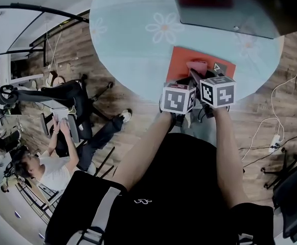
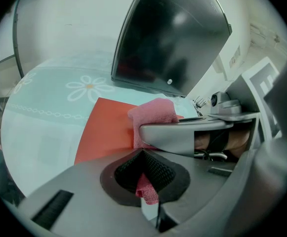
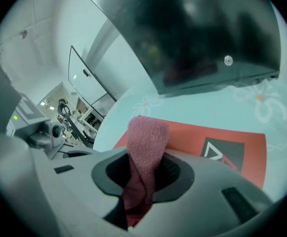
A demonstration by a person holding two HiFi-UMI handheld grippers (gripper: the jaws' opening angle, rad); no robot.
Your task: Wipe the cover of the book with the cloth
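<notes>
1. Round tabletop point(image 1: 133, 50) under a pale daisy-print cover.
2. Dark screen panel point(image 1: 225, 9) at the far side, leaning over the tabletop.
3. Red book point(image 1: 181, 65) flat on the tabletop toward the near edge, cover up, triangle emblem at one corner.
4. Right gripper point(image 3: 141, 181) over the book, fingers point(image 3: 175, 169) clenched on the pink cloth.
5. Left gripper point(image 2: 145, 181) just beside the right one, fingers point(image 2: 158, 169) pinched on a small scrap of the same cloth.
6. Pink cloth point(image 1: 197, 65) bunched into a folded lump over the book's cover, held from both sides.
</notes>
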